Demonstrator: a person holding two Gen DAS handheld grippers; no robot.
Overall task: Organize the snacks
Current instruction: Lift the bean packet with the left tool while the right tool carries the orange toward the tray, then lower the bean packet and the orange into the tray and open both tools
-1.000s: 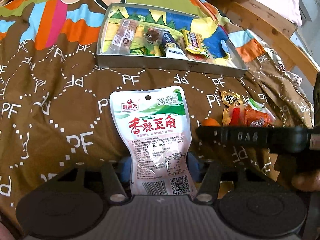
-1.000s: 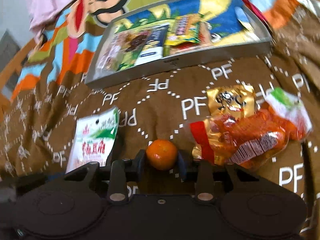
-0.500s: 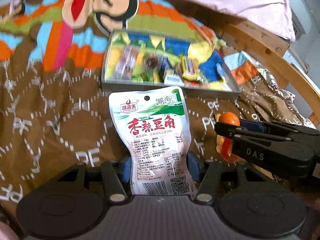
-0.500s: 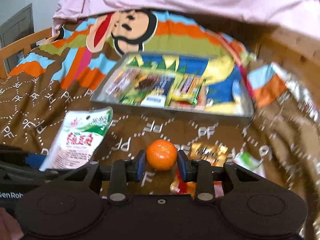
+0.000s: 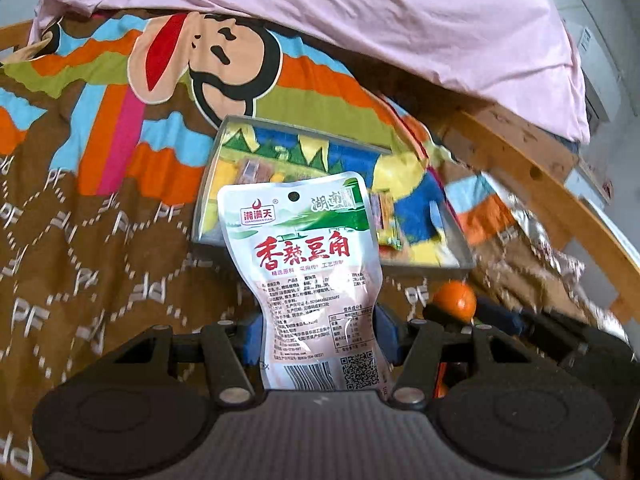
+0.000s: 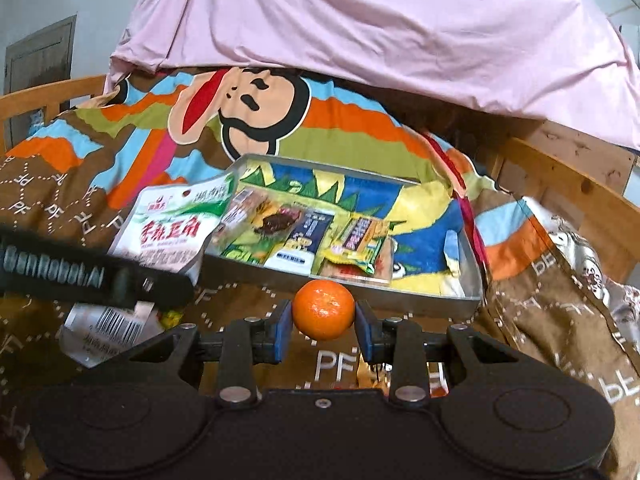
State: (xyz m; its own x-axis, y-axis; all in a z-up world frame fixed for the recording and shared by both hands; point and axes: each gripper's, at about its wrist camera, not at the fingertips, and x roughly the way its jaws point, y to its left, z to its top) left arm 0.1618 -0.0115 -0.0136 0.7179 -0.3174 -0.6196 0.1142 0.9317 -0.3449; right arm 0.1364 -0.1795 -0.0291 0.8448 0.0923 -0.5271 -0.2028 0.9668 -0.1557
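My left gripper (image 5: 318,334) is shut on a white snack pouch (image 5: 312,272) with red Chinese lettering and holds it upright above the bedspread, in front of the metal tray (image 5: 206,204). My right gripper (image 6: 323,330) is shut on a small orange (image 6: 323,309) and holds it in the air just before the tray's near wall (image 6: 400,302). The tray holds several wrapped snacks (image 6: 296,236). The pouch (image 6: 176,232) and the left gripper (image 6: 92,280) show at the left of the right wrist view. The orange (image 5: 454,300) shows at the right of the left wrist view.
A brown "PF" bedspread (image 5: 80,280) with a cartoon monkey covers the bed. A pink sheet (image 6: 380,32) lies behind the tray. A wooden bed rail (image 5: 560,200) runs along the right. A barcode-printed packet (image 6: 100,330) lies on the bedspread below the left gripper.
Both grippers have lifted off the bedspread with their loads and moved toward the tray. The loose snack packets at the right have dropped out of view.
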